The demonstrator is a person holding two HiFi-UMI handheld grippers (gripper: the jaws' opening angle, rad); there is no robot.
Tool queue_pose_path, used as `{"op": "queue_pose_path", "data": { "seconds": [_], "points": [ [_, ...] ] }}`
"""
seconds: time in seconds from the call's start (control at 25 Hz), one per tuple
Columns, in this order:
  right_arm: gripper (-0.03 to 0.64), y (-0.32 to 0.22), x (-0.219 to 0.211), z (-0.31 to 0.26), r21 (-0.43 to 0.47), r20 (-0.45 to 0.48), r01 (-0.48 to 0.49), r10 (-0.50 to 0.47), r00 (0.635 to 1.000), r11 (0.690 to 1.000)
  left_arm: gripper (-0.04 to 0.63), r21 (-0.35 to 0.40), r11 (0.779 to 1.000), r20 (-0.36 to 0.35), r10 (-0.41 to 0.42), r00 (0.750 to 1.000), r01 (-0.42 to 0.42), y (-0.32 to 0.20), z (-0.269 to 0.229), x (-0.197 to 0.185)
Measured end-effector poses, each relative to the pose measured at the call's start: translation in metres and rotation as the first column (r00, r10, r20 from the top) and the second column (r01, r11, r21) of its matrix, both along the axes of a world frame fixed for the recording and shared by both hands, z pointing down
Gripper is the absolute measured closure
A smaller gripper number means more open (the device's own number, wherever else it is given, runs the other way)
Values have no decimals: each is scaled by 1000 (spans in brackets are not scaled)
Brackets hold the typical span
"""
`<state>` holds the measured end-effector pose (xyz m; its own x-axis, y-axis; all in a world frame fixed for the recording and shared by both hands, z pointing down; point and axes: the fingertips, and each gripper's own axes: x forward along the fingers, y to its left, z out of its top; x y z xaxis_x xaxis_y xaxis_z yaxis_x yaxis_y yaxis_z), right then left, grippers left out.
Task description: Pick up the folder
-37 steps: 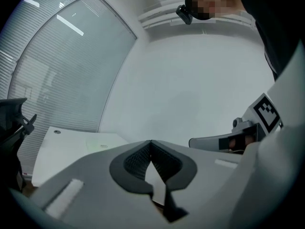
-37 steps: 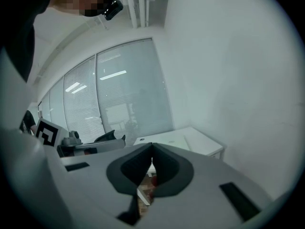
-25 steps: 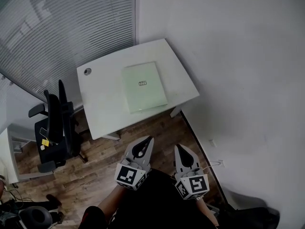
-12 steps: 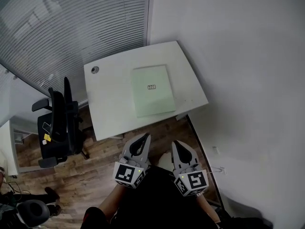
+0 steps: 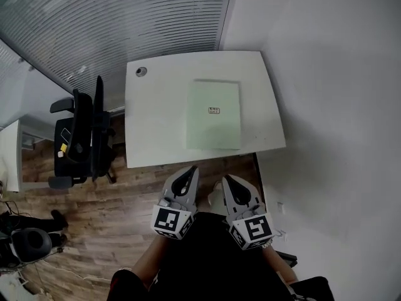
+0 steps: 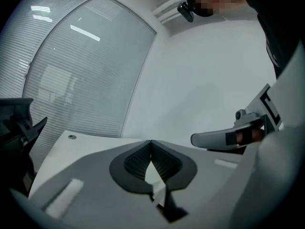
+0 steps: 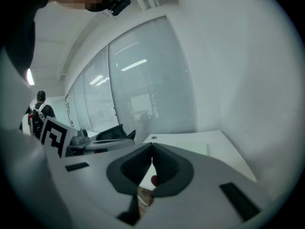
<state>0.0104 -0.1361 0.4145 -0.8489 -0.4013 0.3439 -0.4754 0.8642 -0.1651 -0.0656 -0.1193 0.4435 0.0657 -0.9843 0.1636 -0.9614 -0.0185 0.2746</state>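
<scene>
Jaws of both the left gripper (image 5: 188, 179) and the right gripper (image 5: 230, 185) are clenched on nothing, low in the frame. The pale green folder (image 5: 213, 114) lies flat on the white desk (image 5: 156, 118), upper centre.

Office w/ desk (image 5: 156, 127), chair (image 5: 78, 140), blinds (image 5: 113, 24)

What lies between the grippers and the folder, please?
In the head view, only a strip of floor and bare desk separates the left gripper and right gripper from the folder.
</scene>
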Motion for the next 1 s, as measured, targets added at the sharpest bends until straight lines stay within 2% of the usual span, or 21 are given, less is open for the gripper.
{"op": "queue_pose_path", "data": {
  "seconds": [0.12, 0.32, 0.6, 0.8, 1.0],
  "points": [
    [615, -5, -9, 2, -5, -10, 92, -92, 996, 996, 591, -36, 998, -4, -60, 998, 60, -10, 10, -4],
    [617, -25, -4, 19, -41, -21, 153, -154, 988, 987, 591, -80, 994, 24, -76, 997, 78, -37, 31, 2],
    [615, -64, 9, 52, -88, -71, 142, -148, 986, 986, 591, -134, 986, 41, -98, 994, 103, -69, 62, -3],
    [617, -74, 13, 79, -93, -85, 155, -163, 983, 983, 591, -187, 979, 64, -66, 996, 77, -89, 96, -6],
    [615, -82, 5, 103, -154, -60, 78, -88, 994, 985, 591, -254, 963, 95, -62, 994, 84, -113, 144, -20]
  ]
}}
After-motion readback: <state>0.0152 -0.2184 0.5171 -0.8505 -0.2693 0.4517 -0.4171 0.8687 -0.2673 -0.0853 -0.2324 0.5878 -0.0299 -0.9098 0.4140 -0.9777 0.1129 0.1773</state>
